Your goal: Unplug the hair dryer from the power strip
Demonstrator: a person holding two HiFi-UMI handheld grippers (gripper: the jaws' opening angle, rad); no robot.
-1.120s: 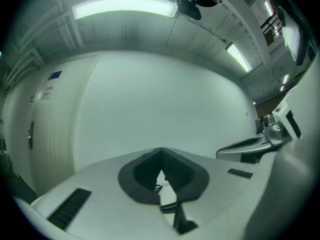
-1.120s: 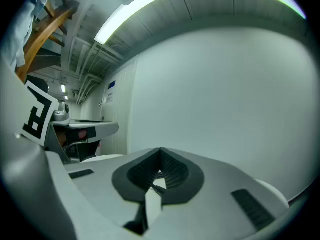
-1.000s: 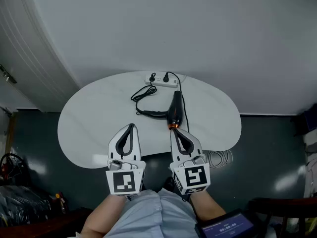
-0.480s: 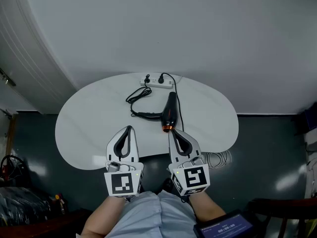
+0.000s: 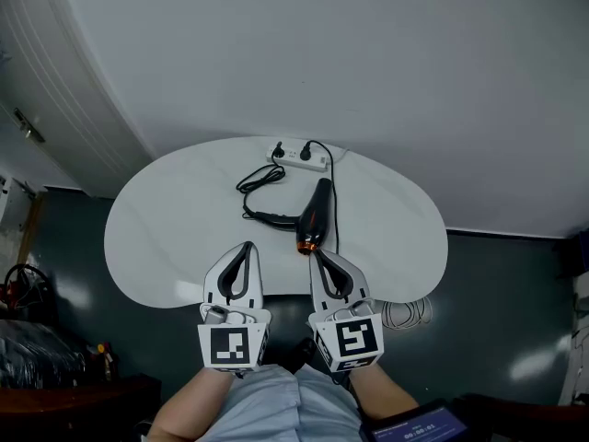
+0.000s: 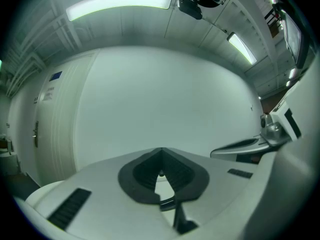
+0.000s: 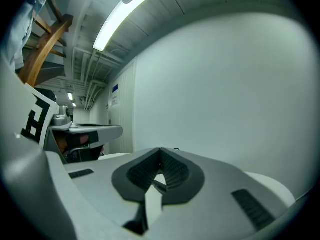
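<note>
While left gripper (image 5: 245,247) and right gripper (image 5: 316,256) hang clenched, empty, the white table (image 5: 166,238) bears a hair dryer (image 5: 316,212) plugged into a power strip (image 5: 299,156).

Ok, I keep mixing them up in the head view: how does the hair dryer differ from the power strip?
The hair dryer is black with an orange ring at its near end; the power strip is white. The hair dryer lies mid-table, running lengthwise toward the person; the power strip lies crosswise at the far edge. Both rest on the white table.
</note>
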